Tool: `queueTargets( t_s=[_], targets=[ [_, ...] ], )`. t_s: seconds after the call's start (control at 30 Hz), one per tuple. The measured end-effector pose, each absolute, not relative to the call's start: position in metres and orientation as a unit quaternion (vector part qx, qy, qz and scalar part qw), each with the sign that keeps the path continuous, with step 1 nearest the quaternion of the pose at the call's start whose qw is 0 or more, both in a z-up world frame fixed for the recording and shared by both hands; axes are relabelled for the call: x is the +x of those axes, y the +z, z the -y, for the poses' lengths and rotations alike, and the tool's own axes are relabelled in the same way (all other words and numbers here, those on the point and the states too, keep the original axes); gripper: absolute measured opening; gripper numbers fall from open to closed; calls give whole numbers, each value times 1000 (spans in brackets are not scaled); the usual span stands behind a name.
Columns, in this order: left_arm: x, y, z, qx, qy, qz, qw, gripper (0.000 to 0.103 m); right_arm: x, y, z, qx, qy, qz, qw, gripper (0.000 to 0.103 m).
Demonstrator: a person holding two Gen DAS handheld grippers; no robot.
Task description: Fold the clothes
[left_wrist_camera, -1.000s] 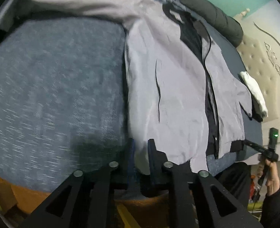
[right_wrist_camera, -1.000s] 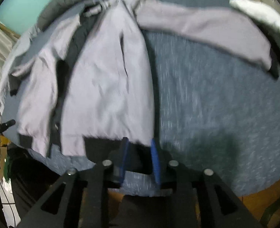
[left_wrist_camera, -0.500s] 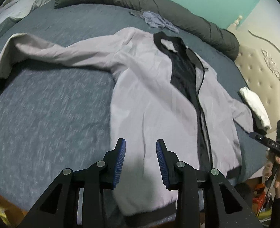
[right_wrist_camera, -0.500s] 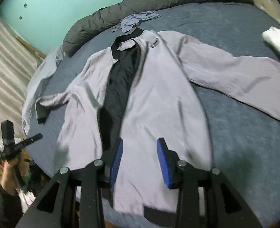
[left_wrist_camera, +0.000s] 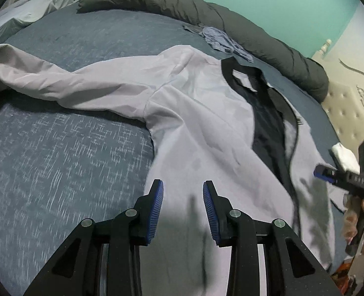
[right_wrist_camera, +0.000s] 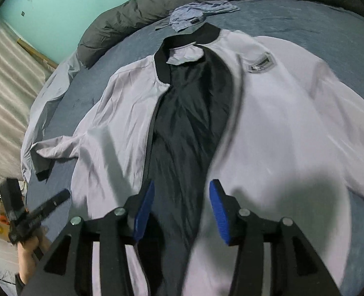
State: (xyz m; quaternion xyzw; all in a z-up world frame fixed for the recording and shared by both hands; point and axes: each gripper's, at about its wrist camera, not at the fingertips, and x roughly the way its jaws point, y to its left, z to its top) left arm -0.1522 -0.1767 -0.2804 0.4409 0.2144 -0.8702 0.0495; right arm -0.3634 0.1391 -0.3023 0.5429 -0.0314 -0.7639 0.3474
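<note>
Jacket (right_wrist_camera: 280, 128) lies unzipped on the bed (left_wrist_camera: 58, 160), thin, light and slippery-looking (likely to slide); each hand-held gripper, left (left_wrist_camera: 183, 207) and right (right_wrist_camera: 182, 209), gapes empty; pinch a sleeve cuff (right_wrist_camera: 44, 174).

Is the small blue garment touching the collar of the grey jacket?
Cannot tell. In the right wrist view the blue garment appears to meet the jacket at the black collar, but contact is unclear.

- Blue-grey heathered bedspread (left_wrist_camera: 58, 162) spread beneath and ahead.
- Rolled dark grey duvet (left_wrist_camera: 206, 17) along the far edge.
- Teal wall (left_wrist_camera: 268, 2) beyond.
- Cream tufted headboard (left_wrist_camera: 349, 113) far right.
</note>
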Motion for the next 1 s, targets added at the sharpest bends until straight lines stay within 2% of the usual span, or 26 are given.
queueTargets(
  t_s=[0.57,0.8,0.87,0.93,1.0],
  targets=[
    [-171,-313,185,445,-868,-213,43,37,-441,-334,-35,541,-768,31,342,47],
    [-177,-323,187,455,-863,-213,43,37,-447,-344,-10,541,-764,15,352,47],
    [-177,-322,187,454,-864,-212,42,38,-448,-344,-8,535,-768,13,352,37],
    [-176,-321,187,453,-865,-212,41,38,-447,-342,-8,528,-775,5,347,19],
    [-176,-321,188,453,-864,-215,41,38,-446,-339,-7,519,-782,-7,345,12]
  ],
)
